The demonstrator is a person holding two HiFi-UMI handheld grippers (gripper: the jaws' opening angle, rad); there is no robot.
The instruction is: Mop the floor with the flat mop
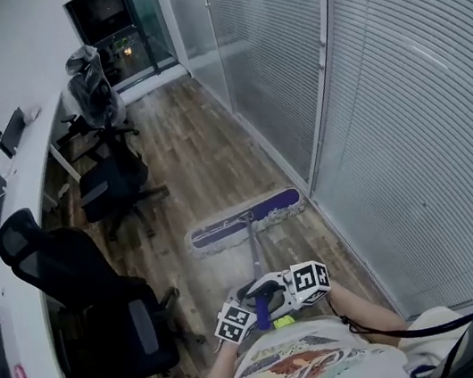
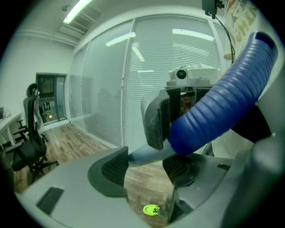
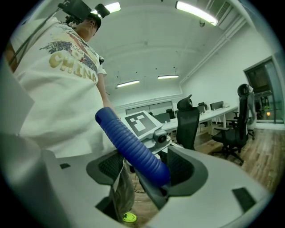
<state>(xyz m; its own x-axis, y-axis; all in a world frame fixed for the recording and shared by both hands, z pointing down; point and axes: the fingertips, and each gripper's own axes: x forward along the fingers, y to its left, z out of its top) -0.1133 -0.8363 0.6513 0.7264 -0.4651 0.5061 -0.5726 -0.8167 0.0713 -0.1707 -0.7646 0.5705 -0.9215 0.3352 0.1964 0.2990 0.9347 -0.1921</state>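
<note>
The flat mop's head (image 1: 244,220), purple with a pale fringe, lies flat on the wooden floor (image 1: 205,162) near the blinds. Its pole (image 1: 255,257) runs back to me and ends in a blue ribbed grip (image 3: 131,147). My left gripper (image 2: 146,165) is shut on the pale pole (image 2: 147,154) just below the blue grip (image 2: 218,111). My right gripper (image 3: 144,168) is shut on the blue grip itself. In the head view both grippers, left (image 1: 243,312) and right (image 1: 288,290), sit close together at the pole's top, in front of my chest.
Black office chairs (image 1: 102,298) (image 1: 113,183) stand along a curved white desk (image 1: 14,186) on the left. A glass wall with blinds (image 1: 386,112) runs down the right. A small bright green object (image 2: 151,209) lies on the floor below the grippers.
</note>
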